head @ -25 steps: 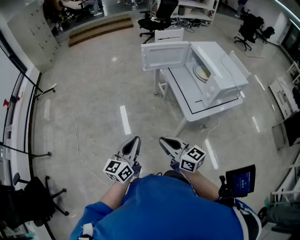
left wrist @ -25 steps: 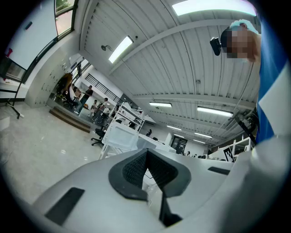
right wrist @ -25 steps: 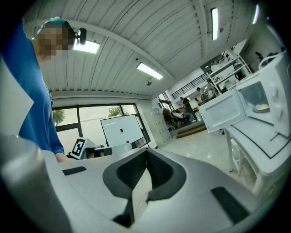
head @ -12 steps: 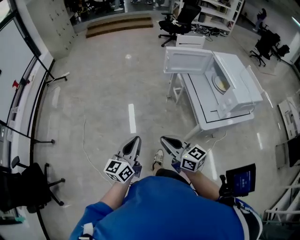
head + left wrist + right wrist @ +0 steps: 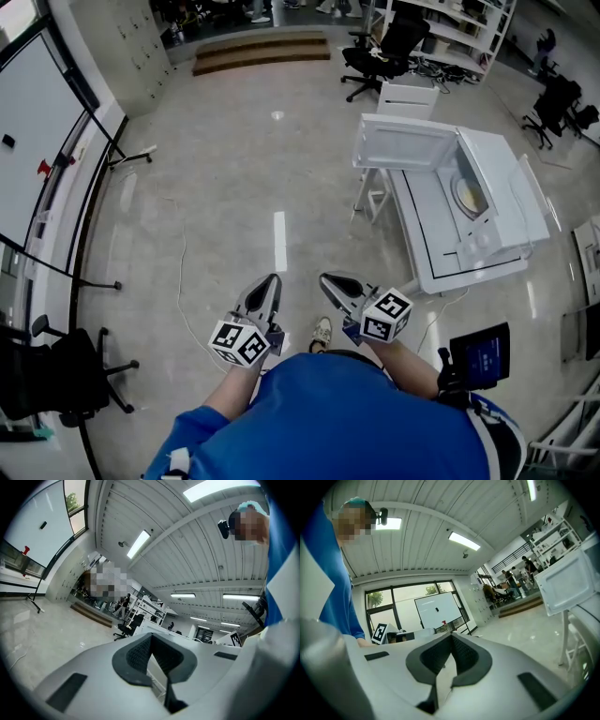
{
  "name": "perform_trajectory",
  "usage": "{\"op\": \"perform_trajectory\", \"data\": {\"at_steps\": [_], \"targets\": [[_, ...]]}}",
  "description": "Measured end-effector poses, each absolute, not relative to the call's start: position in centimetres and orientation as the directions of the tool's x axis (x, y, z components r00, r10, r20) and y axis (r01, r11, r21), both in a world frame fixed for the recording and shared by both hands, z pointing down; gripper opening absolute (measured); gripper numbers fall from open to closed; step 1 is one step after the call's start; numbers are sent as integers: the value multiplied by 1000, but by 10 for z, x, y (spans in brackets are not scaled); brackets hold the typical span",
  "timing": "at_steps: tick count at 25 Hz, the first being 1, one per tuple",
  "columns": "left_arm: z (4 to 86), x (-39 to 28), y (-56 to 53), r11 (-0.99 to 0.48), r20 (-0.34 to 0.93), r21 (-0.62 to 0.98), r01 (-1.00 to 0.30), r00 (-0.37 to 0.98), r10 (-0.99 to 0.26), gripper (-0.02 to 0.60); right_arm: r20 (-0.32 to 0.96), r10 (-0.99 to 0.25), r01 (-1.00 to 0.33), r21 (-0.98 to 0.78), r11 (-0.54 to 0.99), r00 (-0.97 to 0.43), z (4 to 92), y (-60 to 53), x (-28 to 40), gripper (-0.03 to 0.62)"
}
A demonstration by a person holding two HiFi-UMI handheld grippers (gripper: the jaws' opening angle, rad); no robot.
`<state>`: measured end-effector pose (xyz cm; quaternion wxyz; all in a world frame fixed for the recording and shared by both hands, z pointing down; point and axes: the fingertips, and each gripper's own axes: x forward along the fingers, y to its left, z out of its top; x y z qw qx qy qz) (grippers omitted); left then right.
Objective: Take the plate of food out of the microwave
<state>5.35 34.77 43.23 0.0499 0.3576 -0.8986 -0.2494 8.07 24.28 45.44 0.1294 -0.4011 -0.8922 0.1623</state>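
The person is on the way to the microwave (image 5: 502, 202), which stands on a white table (image 5: 433, 246) at the right of the head view. Over the last second it has slid from the upper middle of that view toward the right edge, and a shoe (image 5: 322, 332) has come into sight below the grippers, so the person appears to be walking and turning as they go. The door (image 5: 405, 142) is swung wide open, and the plate (image 5: 469, 195) of food lies inside the cavity, untouched.

Both grippers have stayed close in front of the body, well apart from the table. The left gripper (image 5: 266, 283) has its fingers pressed together on nothing, and the right gripper (image 5: 336, 284) looks the same in its own view, with the open door (image 5: 567, 585) showing at that view's right.

So the task is in its approach. With the door already open, what remains is likely to close in, spread the fingers and take the plate by its rim.
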Motion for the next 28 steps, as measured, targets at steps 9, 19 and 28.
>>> {"op": "perform_trajectory", "data": {"at_steps": [9, 19, 28], "targets": [[423, -35, 324, 610, -102, 466, -641, -724, -682, 9, 87, 758, 681, -385, 624, -646, 450, 227, -2, -2], [427, -104, 286, 533, -90, 469, -704, -638, -764, 9, 78, 676, 597, -404, 694, -733, 456, 194, -57, -3], [430, -174, 260, 387, -75, 469, -794, -473, -878, 9, 96, 522, 442, -416, 794, -848, 458, 180, -110, -2]]}}
